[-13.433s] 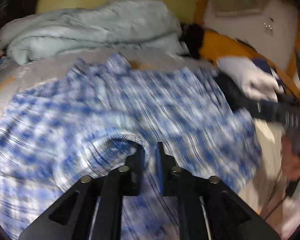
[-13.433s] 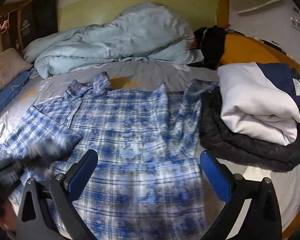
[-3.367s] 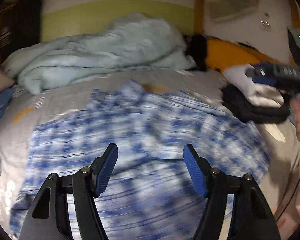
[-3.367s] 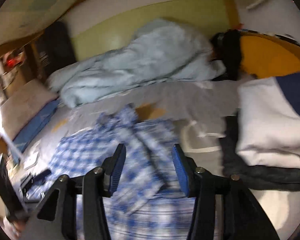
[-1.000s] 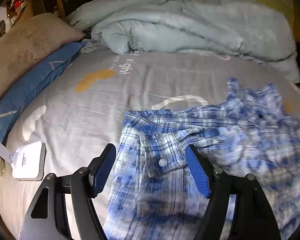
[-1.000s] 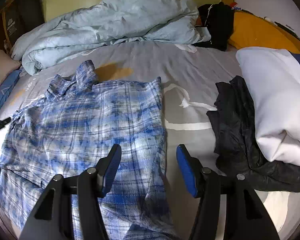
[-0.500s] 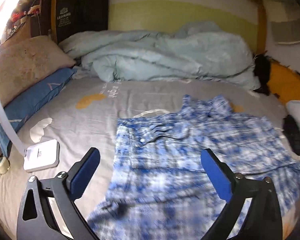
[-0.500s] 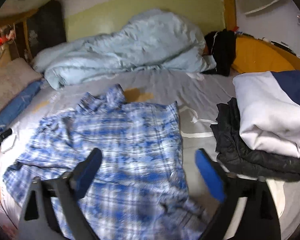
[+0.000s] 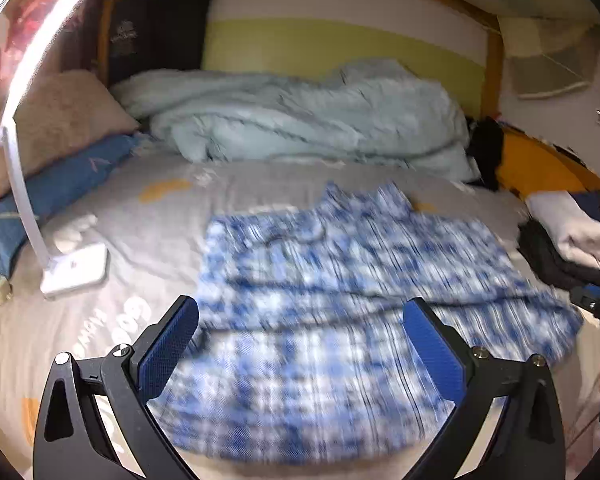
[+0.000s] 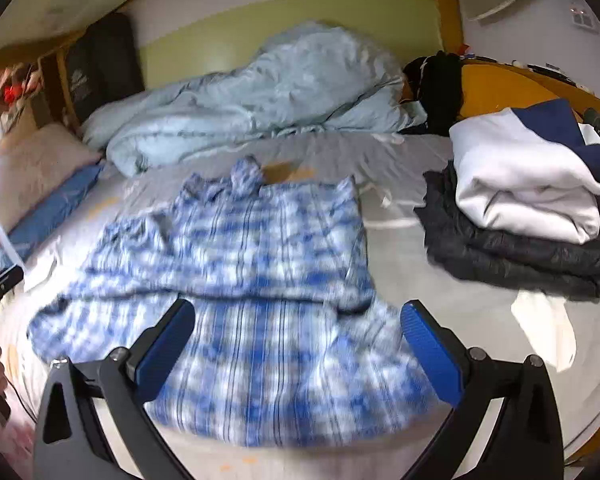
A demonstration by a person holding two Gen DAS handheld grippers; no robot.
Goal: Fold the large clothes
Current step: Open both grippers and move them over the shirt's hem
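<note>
One blue plaid shirt [image 10: 236, 280] flat on grey bed [image 10: 404, 264], sides folded in, collar toward crumpled pale-blue duvet [image 10: 260, 92], long axis collar to hem. Right of shirt: stack of two folded garments [image 10: 528, 208]. Left: white lamp base [image 9: 76, 270], two pillows [image 9: 56, 152]. Left gripper [image 9: 300, 344], right gripper [image 10: 298, 340]: jaws spread wide, empty, above hem.

Bed [image 10: 400, 248] bears shirt [image 10: 268, 256], duvet [image 10: 260, 96], folded clothes [image 10: 524, 200].
</note>
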